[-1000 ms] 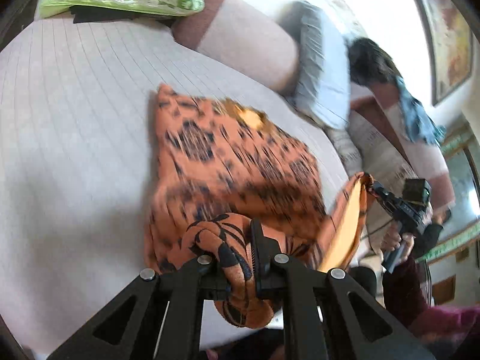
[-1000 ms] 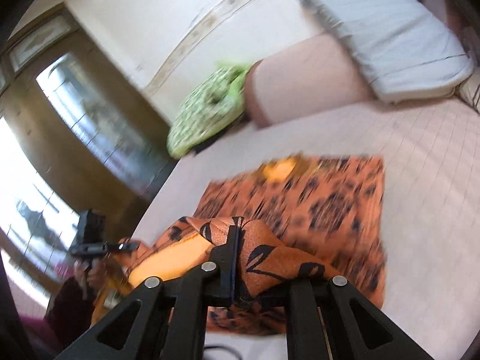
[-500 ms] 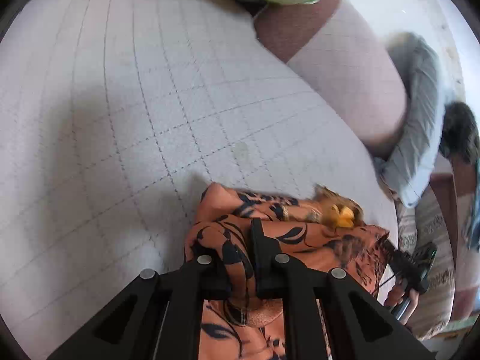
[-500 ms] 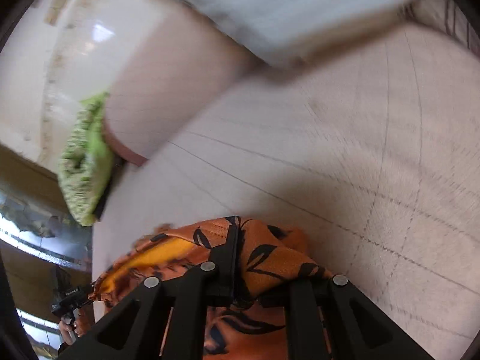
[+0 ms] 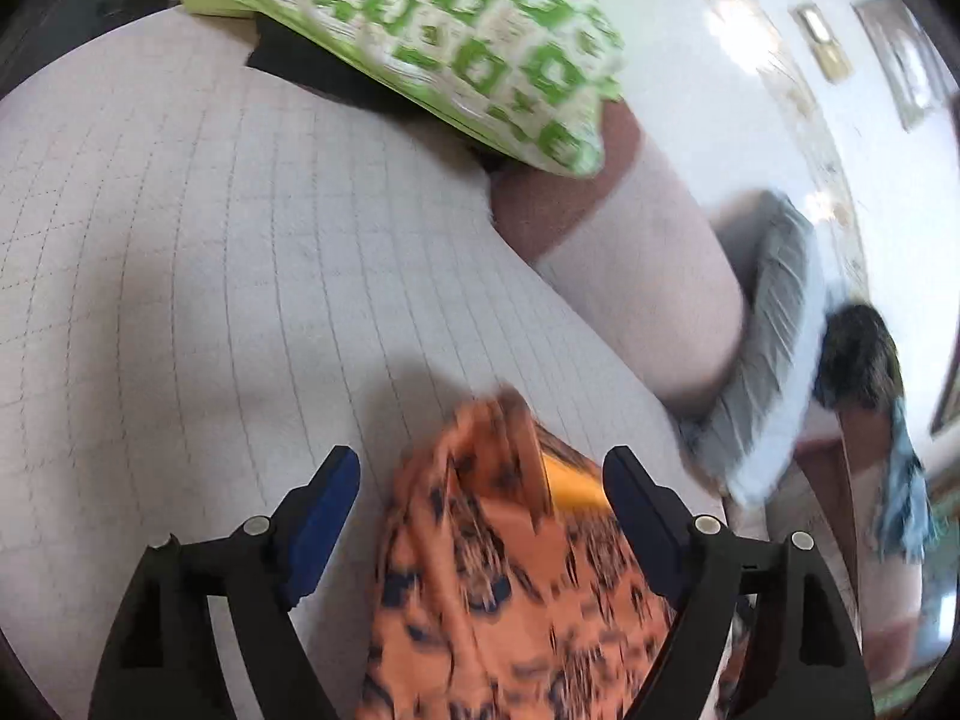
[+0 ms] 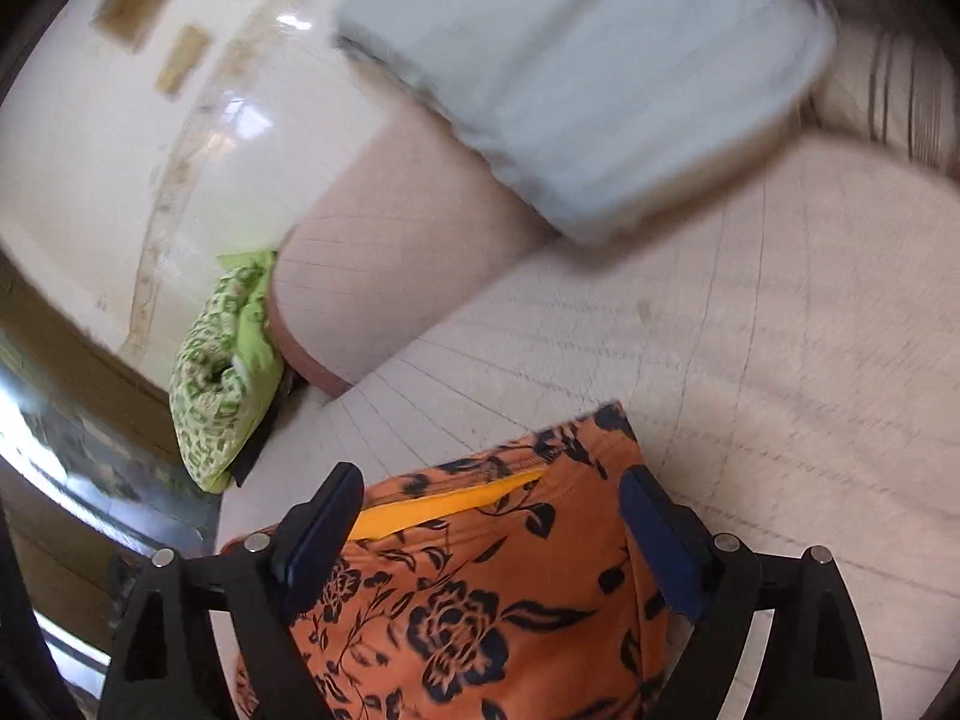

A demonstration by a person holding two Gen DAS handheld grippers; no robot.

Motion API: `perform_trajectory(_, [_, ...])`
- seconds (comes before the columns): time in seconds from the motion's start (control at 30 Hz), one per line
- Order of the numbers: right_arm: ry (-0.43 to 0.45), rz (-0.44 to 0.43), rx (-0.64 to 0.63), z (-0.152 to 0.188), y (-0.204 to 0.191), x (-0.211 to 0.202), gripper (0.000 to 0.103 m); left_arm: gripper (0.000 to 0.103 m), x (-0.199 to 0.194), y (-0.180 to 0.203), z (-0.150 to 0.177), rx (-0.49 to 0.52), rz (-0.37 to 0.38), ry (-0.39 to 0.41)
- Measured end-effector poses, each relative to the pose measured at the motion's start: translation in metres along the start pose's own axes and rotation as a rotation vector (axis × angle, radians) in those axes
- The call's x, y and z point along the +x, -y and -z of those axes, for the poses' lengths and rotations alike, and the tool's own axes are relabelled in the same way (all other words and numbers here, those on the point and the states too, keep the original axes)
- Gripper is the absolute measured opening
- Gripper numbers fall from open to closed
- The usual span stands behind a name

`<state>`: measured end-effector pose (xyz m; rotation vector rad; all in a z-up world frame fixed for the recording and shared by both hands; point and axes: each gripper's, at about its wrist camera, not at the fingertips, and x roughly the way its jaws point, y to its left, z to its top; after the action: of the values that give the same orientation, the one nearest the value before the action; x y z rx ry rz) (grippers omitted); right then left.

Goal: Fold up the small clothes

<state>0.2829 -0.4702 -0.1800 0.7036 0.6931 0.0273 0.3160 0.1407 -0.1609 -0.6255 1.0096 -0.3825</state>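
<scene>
Quilted pale bedspread (image 5: 180, 276) fills both views, green patterned pillow (image 5: 432, 30) and grey pillow (image 6: 576, 78) up by the headboard side. Orange floral garment (image 6: 498, 594) lies on the bed right under me, doubled over with a yellow lining strip (image 6: 444, 507) showing at the far edge. Big change: half a second ago both tools were clamped on bunched cloth; now my left gripper (image 5: 480, 492) is spread wide with the fabric loose between the blue pads (image 5: 318, 516), and my right gripper (image 6: 492, 510) is spread wide too, nothing pinched. I read that as one fold laid down and released. Left view is motion-blurred, so edge alignment is hard to judge. Likely next: regrip a side for a second fold, or smooth it.
</scene>
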Motion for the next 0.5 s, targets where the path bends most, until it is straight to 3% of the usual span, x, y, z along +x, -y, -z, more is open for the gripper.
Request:
perform_trajectory(0.1, [-0.06,0.02,-0.133,0.024,-0.028,-0.016,0.087,0.084,-0.008,0.009,0.026,0.085,-0.011,-0.042])
perform_trajectory(0.27, [-0.159,0.005,-0.251,0.092,-0.051,-0.024,0.079,0.084,-0.002,0.012,0.086,0.227,-0.158,-0.113])
perform_trajectory(0.33, [-0.19,0.042,-0.289,0.123,-0.05,-0.024,0.073,0.084,0.0,0.0,0.107,0.239,-0.241,-0.149])
perform_trajectory(0.4, [-0.279,0.108,-0.322,0.151,-0.042,-0.013,0.068,0.084,0.01,-0.019,0.121,0.236,-0.346,-0.217])
perform_trajectory(0.47, [-0.372,0.179,-0.361,0.174,-0.028,-0.002,0.06,0.084,0.0,-0.027,0.126,0.258,-0.321,-0.203])
perform_trajectory(0.5, [-0.352,0.18,-0.398,0.177,-0.03,-0.007,0.059,0.084,-0.002,-0.025,0.124,0.267,-0.34,-0.216])
